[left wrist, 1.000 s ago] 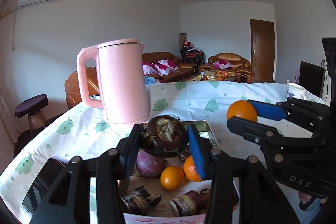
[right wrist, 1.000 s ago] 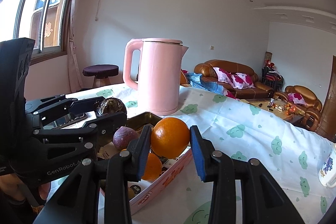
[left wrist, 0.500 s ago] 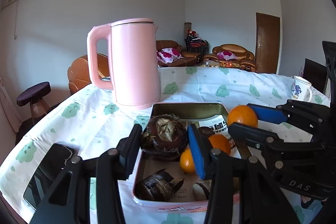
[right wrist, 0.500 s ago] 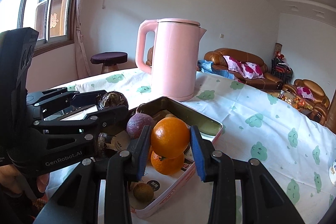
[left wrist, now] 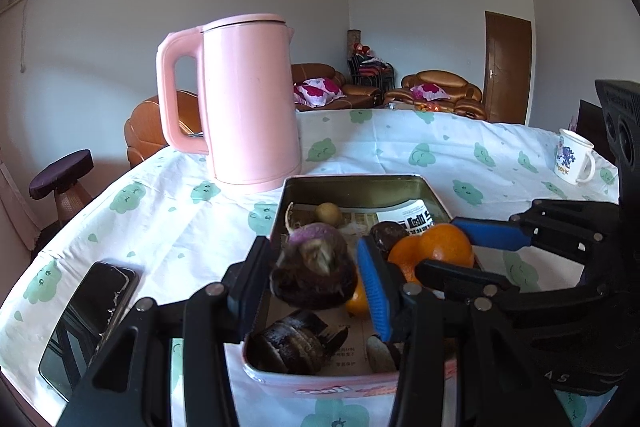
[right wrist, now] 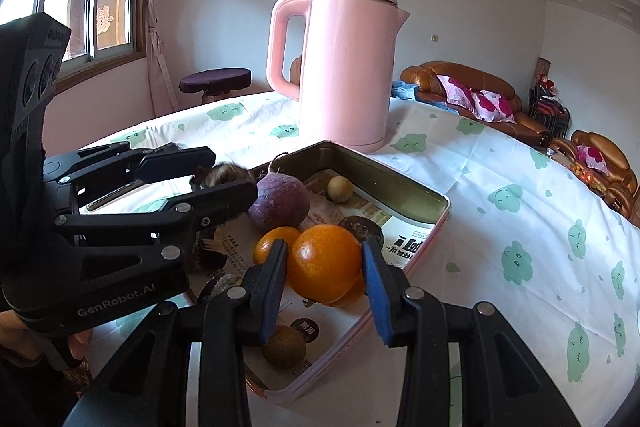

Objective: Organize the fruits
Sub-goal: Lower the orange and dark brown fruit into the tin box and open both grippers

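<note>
Left gripper (left wrist: 316,273) clamped on dark, rough-skinned fruit (left wrist: 314,277); right gripper (right wrist: 324,267) clamped on glossy orange (right wrist: 325,263). Both held over the tin tray (right wrist: 400,179) on the table (right wrist: 520,227).

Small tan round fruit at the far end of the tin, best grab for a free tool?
Pinch the small tan fruit across its middle, coming straight down from above. It is a near-sphere with no stem, so any width works. The tin wall stands close behind it and the purple fruit beside it, so side approaches look cramped.
</note>
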`<action>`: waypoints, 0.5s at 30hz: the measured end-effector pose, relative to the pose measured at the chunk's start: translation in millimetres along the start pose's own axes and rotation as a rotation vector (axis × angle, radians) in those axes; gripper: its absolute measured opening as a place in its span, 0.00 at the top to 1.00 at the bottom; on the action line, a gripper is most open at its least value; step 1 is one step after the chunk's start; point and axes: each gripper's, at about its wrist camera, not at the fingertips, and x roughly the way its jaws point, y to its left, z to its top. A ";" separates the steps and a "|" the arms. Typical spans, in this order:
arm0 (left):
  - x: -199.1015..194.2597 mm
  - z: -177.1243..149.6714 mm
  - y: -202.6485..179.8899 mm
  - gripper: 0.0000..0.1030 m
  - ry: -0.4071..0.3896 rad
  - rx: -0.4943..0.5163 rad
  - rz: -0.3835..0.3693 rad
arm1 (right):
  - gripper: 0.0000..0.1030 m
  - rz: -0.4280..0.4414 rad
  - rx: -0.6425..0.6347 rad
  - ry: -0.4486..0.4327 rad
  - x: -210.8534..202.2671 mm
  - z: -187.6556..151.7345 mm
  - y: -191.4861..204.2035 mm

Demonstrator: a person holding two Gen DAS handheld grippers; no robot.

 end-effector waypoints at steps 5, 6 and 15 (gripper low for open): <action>-10.2 2.9 4.7 0.33 -0.039 -0.018 0.023 | 0.55 -0.013 0.012 -0.017 -5.7 0.0 -2.1; -13.9 3.8 5.9 0.28 -0.053 -0.025 0.023 | 0.51 -0.018 0.015 -0.021 -7.5 0.3 -3.3; -37.1 10.6 4.8 0.03 -0.153 -0.025 0.021 | 0.39 -0.092 0.057 -0.095 -37.5 3.4 -17.9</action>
